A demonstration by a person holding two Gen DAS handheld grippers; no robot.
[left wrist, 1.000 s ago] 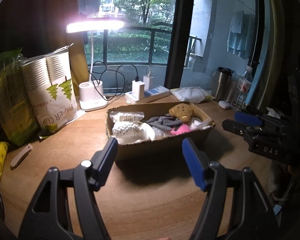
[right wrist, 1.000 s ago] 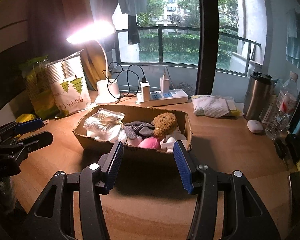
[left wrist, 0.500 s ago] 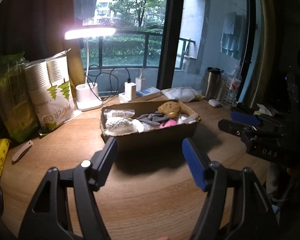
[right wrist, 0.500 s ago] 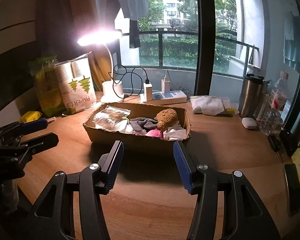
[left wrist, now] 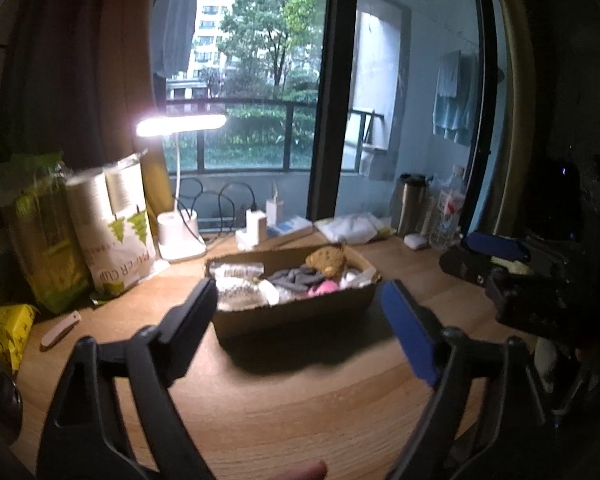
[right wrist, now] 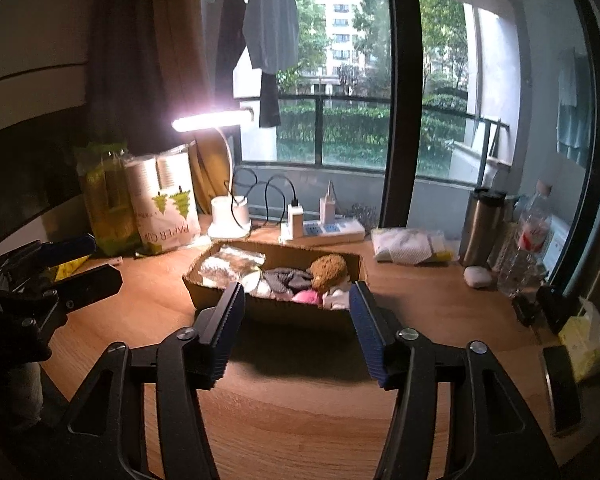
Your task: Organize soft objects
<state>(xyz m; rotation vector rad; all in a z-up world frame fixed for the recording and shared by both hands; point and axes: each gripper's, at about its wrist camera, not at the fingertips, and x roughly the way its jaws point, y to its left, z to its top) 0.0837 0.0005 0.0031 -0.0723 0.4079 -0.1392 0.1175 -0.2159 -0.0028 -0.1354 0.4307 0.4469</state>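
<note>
A shallow cardboard box [left wrist: 300,312] [right wrist: 276,308] sits on the wooden desk [left wrist: 300,408]. It holds a brown plush toy [left wrist: 326,258] [right wrist: 329,270], grey socks [left wrist: 296,278] [right wrist: 286,278], a pink soft item [left wrist: 323,288] [right wrist: 307,297], a plastic bag of white stuff [left wrist: 240,284] [right wrist: 230,262] and white cloth. My left gripper [left wrist: 304,312] is open and empty, held back above the desk in front of the box. My right gripper [right wrist: 298,320] is open and empty, likewise short of the box.
A lit desk lamp [left wrist: 180,236] [right wrist: 228,216], a paper-cup bag [left wrist: 118,236], a green bag [left wrist: 40,240] and a power strip [right wrist: 324,232] stand behind the box. A folded white cloth [right wrist: 410,246], steel mug [right wrist: 480,224] and water bottle [right wrist: 528,240] are at the right.
Both grippers have pulled back and up from the box, which now looks smaller and farther off. Both stay open and empty.
</note>
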